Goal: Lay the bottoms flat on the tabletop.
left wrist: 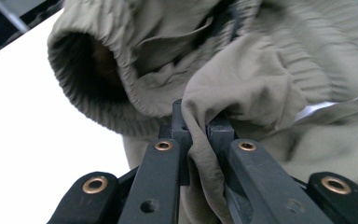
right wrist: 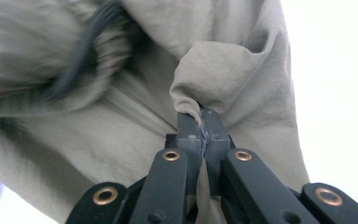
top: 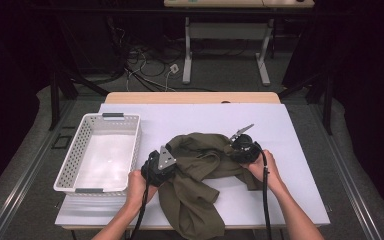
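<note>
— Progress? Where's the garment (top: 196,172)?
— Crumpled, lower centre of the worktop (top: 280,125); left gripper (left wrist: 200,128) and right gripper (right wrist: 200,122) fingers clenched on folds. Basket (top: 80,155), left, holds nothing yet.

The garment (top: 195,175) pinched between both pairs of jaws is a plain olive green, paler and greyer close up, with ribbed cuffs of the same shade. The left gripper (left wrist: 200,126) and right gripper (right wrist: 200,126) are black with brass-coloured rivets. Left of the left gripper stands a white basket (top: 75,165) with perforated walls and grey handles. Beneath the grippers the table (top: 290,150) is white, edged in pale wood.
</note>
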Motion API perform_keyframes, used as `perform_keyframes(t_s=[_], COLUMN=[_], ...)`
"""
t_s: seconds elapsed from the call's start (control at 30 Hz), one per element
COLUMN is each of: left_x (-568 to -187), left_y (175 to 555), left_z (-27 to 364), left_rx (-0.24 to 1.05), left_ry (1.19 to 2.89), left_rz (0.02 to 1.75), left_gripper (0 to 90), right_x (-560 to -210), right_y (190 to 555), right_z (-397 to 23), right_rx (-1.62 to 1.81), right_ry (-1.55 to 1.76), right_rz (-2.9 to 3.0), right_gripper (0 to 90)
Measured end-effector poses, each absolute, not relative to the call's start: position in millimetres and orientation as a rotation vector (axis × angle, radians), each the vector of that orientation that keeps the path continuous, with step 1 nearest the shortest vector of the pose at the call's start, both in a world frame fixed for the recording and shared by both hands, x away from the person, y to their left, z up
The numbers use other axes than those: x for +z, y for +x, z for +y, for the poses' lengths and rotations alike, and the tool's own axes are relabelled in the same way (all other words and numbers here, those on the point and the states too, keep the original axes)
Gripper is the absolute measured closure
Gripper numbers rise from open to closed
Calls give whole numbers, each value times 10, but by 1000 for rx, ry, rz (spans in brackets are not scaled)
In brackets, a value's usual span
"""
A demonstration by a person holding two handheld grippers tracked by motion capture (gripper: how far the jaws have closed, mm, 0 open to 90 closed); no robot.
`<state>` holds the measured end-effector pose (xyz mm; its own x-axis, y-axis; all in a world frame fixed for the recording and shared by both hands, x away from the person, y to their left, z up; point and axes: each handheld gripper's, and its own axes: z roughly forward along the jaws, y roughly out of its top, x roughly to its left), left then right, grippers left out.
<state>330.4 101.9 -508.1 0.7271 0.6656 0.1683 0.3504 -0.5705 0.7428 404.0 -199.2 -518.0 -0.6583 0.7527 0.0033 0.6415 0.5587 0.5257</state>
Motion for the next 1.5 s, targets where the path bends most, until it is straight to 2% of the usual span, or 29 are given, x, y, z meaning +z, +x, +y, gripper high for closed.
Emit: perform_keyframes(t_s=[0.13, 0.2, 0.23, 0.3, 0.43, 0.57, 0.6, 0.67, 0.83, 0.87, 1.03, 1.43, 1.5], left_x=[-5152, -5152, -5145, -5117, -5056, -5045, -5059, -5104, -5219, -5229, -5219, -5132, -5163], left_y=[3348, 3339, 3326, 3302, 3221, 3162, 3155, 3139, 3166, 3175, 3209, 3330, 3352], left_z=[1035, 1017, 1004, 976, 895, 811, 795, 767, 765, 772, 828, 996, 998], left_rx=[531, 542, 551, 572, 638, 679, 688, 711, 657, 643, 620, 662, 632], left_ry=[2260, 2266, 2269, 2286, 2325, 2365, 2374, 2402, 2400, 2386, 2326, 2232, 2241], left_rz=[789, 774, 767, 741, 691, 625, 604, 526, 523, 536, 602, 758, 774], left_gripper=[838, 810, 792, 718, 556, 506, 512, 581, 786, 814, 857, 860, 856], right_x=[-5276, -5319, -5259, -5224, -5197, -5186, -5186, -5203, -5297, -5305, -5292, -5111, -5155], right_y=[4042, 4060, 4058, 4052, 4062, 4070, 4067, 4074, 4098, 4088, 4096, 4092, 4107], right_z=[-1949, -1919, -1920, -1905, -1852, -1776, -1748, -1699, -1654, -1645, -1695, -2257, -2275], right_rx=[639, 724, 660, 683, 707, 735, 728, 737, 767, 761, 754, 725, 697], right_ry=[1175, 1099, 1086, 1047, 967, 912, 898, 878, 865, 881, 907, 1135, 1168], right_rz=[2624, 2583, 2614, 2595, 2531, 2518, 2507, 2504, 2506, 2513, 2478, 2371, 2395], right_gripper=[868, 742, 697, 594, 504, 462, 466, 536, 843, 876, 895, 897, 895])
